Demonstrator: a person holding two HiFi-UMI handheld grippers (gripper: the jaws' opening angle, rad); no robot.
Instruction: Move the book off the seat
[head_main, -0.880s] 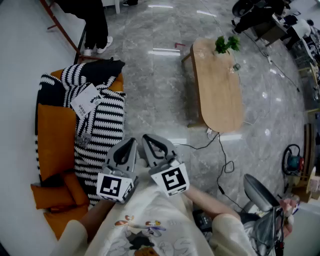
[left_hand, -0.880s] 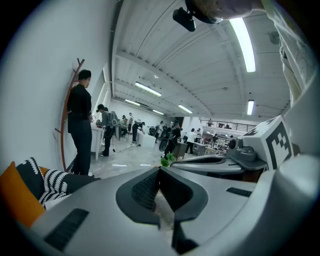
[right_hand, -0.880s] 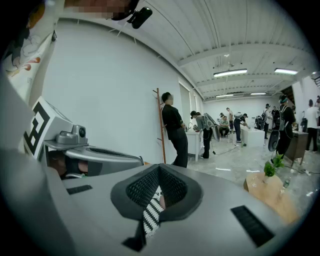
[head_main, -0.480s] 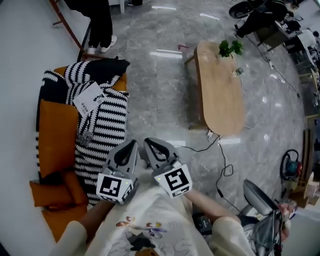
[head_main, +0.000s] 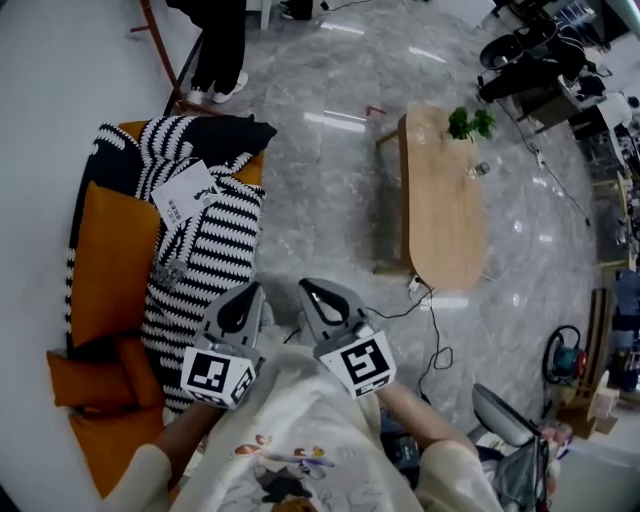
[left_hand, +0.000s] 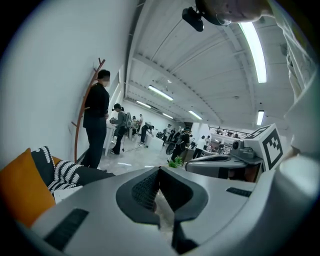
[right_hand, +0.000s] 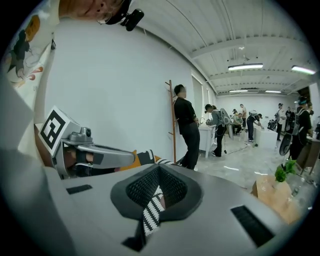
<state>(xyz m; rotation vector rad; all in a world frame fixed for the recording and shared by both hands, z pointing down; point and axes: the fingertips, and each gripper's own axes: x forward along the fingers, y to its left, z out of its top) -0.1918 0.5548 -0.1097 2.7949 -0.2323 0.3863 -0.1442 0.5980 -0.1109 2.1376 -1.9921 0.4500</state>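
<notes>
A white book lies on the black-and-white striped blanket that covers the seat of the orange sofa at the left of the head view. My left gripper and right gripper hang side by side in front of my body, over the floor beside the sofa's near end and well short of the book. Both are shut with nothing in them. In the left gripper view the left gripper has its jaws together. The right gripper looks the same in its own view, and striped blanket shows beyond its tips.
A long wooden coffee table with a small plant stands to the right of the sofa. A black cable trails over the grey marble floor. A person stands beside a coat rack beyond the sofa's far end. Equipment crowds the right edge.
The head view has shifted a little, so sofa and table sit slightly further right and the far floor shows more. Both grippers stay shut and close together.
</notes>
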